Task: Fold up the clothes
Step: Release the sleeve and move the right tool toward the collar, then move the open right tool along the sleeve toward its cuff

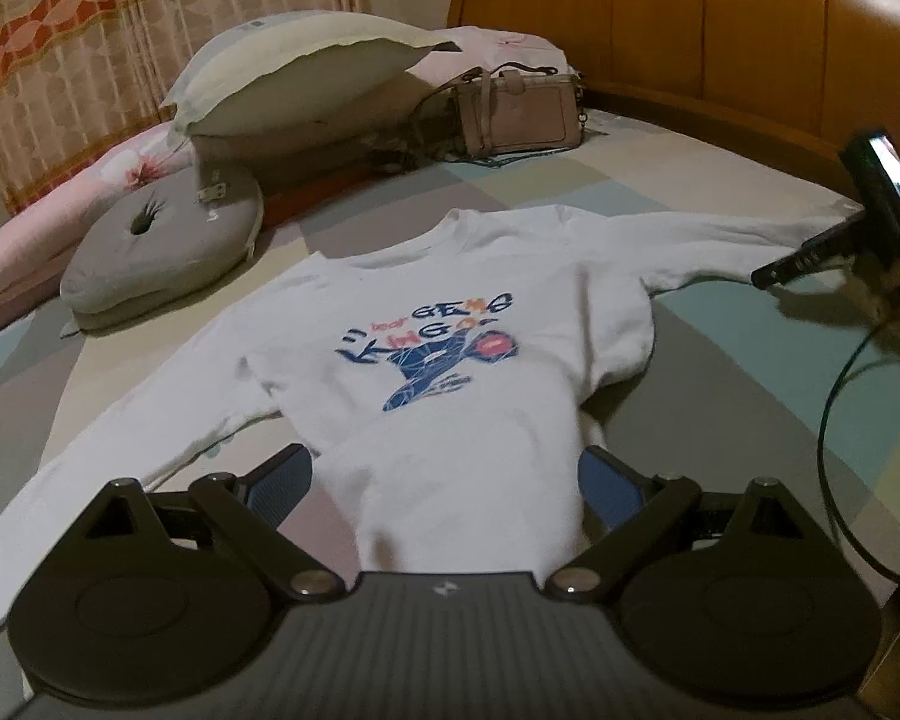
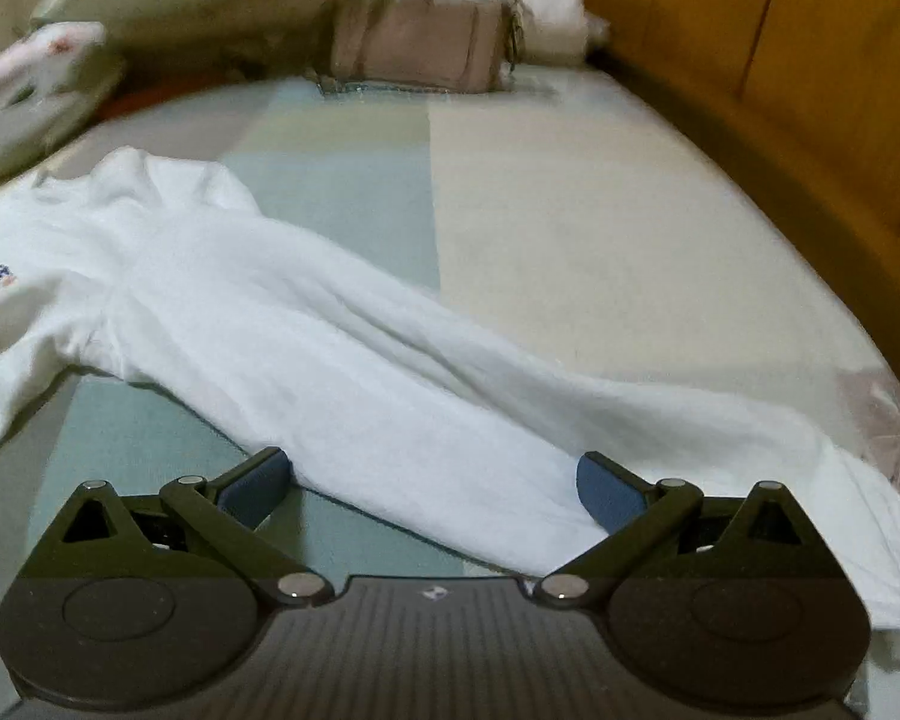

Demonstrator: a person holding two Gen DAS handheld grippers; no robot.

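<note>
- Two tools, both spread wide: left tool [image 1: 444, 486] straddles the hem of one white sweatshirt [image 1: 450, 324]; right tool [image 2: 435, 489] straddles its sleeve [image 2: 390, 372].
- One sweatshirt lies flat, print up, on the bed [image 2: 570, 210] ahead of both tools.
- Beyond it: two pillows, one round cushion [image 1: 168, 246], one handbag [image 1: 516, 114].

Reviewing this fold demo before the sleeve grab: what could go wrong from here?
1. The right gripper is open across the wide sleeve; closing may catch only one layer or bunch it.
2. The cable by the shirt could snag.
3. The left gripper, open at the hem, might drag the body off flat.
</note>
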